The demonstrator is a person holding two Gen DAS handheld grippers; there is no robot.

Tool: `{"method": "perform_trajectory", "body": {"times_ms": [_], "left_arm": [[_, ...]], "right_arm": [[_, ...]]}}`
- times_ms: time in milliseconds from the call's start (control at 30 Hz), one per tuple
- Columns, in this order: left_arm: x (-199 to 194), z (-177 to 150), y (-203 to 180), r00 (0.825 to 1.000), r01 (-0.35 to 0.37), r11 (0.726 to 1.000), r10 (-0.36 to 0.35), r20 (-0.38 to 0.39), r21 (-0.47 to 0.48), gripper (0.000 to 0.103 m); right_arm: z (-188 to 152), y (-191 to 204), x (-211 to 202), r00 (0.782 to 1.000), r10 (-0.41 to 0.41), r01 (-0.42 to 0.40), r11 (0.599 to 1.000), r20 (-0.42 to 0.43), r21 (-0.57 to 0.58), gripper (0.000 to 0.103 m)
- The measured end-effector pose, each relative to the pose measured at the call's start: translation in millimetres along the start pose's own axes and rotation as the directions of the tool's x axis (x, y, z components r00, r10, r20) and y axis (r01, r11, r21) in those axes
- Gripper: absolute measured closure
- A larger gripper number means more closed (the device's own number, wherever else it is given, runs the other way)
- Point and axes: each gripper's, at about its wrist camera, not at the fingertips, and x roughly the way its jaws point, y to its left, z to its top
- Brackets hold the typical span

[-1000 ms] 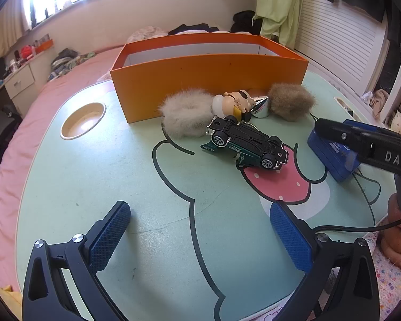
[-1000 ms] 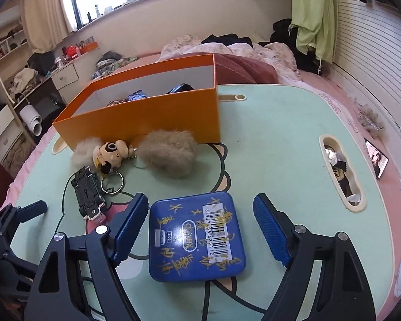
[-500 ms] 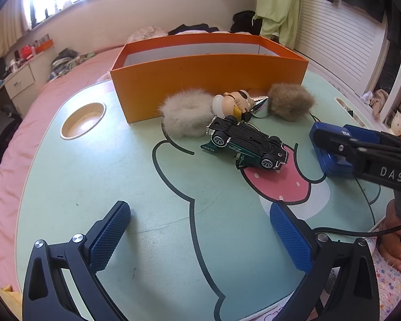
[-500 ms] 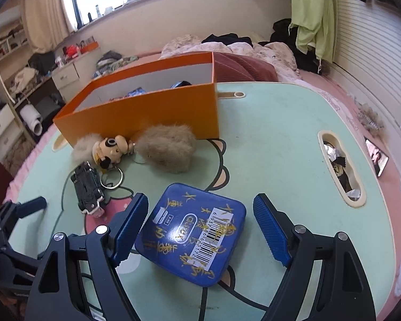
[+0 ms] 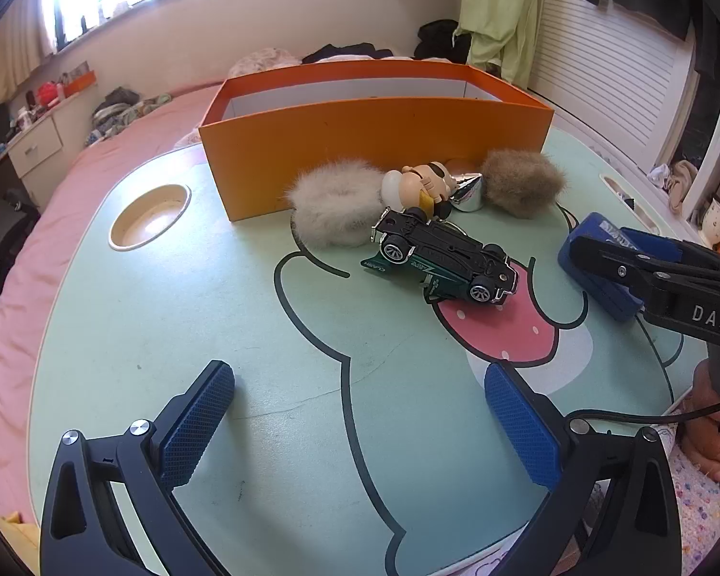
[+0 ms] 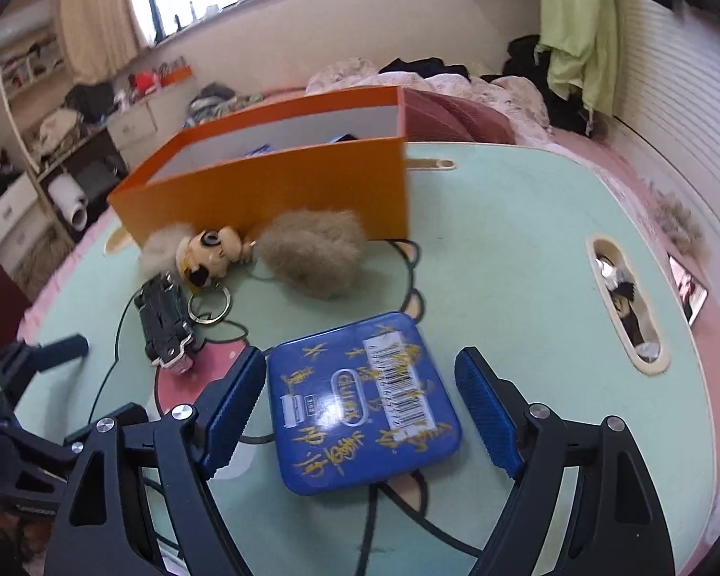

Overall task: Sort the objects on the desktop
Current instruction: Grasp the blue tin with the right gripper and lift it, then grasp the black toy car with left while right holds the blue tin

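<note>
Blue tin, flat, glossy, rounded-square, gold-scribbled and barcoded, lies tilted between the right tongs, whose ribbed pads stand apart, angled downward. Left tongs gape empty over the mint desk. Beyond: upturned toy car, furry pompoms, orange box.

Black frames, blue textured fingers

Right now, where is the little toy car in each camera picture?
Left wrist view: the toy car lies upside down at the centre, just in front of the pale fluffy ball.
Right wrist view: the toy car sits at the left, wheels up, beside the key ring.
Shared landmark: the orange box stands behind it in both.
</note>
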Motion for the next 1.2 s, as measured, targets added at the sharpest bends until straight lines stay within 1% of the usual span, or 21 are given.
{"method": "perform_trajectory", "body": {"times_ms": [33, 100, 200, 300, 400, 500, 733, 900, 1000, 1100, 1133, 1200], "left_arm": [[0, 0, 0, 1.000, 0.000, 1.000, 0.000, 0.000, 0.000, 0.000], [0, 0, 0, 1.000, 0.000, 1.000, 0.000, 0.000, 0.000, 0.000], [0, 0, 0, 1.000, 0.001, 1.000, -0.001, 0.000, 0.000, 0.000], [0, 0, 0, 1.000, 0.000, 1.000, 0.000, 0.000, 0.000, 0.000], [0, 0, 0, 1.000, -0.001, 1.000, 0.001, 0.001, -0.001, 0.000], [-1, 2, 0, 1.000, -0.002, 1.000, 0.002, 0.002, -0.002, 0.000], [-4, 3, 2, 1.000, -0.004, 1.000, 0.004, 0.012, -0.013, 0.000], [-15, 6, 5, 0.998, 0.011, 0.999, -0.009, 0.069, -0.033, 0.000], [-20, 13, -2, 0.995, 0.021, 1.000, -0.020, 0.097, -0.006, 0.000], [-18, 25, -11, 0.995, 0.027, 1.000, -0.029, 0.098, 0.014, 0.000], [-17, 31, -14, 0.995, 0.011, 1.000, -0.012, 0.098, 0.015, 0.000], [-14, 45, -22, 0.993, -0.046, 0.999, 0.044, 0.108, 0.017, 0.000]], "right_arm": [[-1, -2, 0, 1.000, -0.016, 0.016, 1.000, 0.003, 0.004, 0.022], [-3, 1, 0, 0.998, -0.063, 0.063, 0.998, 0.003, -0.025, 0.022], [-7, 9, -1, 0.997, -0.078, 0.079, 0.994, 0.010, -0.076, 0.022], [-7, 14, 2, 0.997, -0.076, 0.076, 0.992, 0.007, -0.104, 0.022], [-7, 15, 5, 0.996, -0.088, 0.090, 0.986, 0.020, -0.137, 0.022], [-7, 14, 5, 0.996, -0.084, 0.086, 0.987, 0.021, -0.137, 0.023], [-8, 15, 3, 0.998, -0.047, 0.053, 0.987, 0.042, -0.153, 0.023], [-9, 10, -3, 0.997, -0.030, 0.039, 0.991, 0.075, -0.126, 0.023], [-9, 3, -9, 0.995, -0.015, 0.025, 0.996, 0.103, -0.090, 0.023], [-8, -2, -14, 0.992, -0.011, 0.019, 0.998, 0.129, -0.057, 0.023], [-8, -4, -15, 0.991, -0.012, 0.018, 0.999, 0.134, -0.047, 0.023], [-9, -7, -17, 0.990, -0.008, 0.012, 1.000, 0.144, -0.026, 0.023]]}}
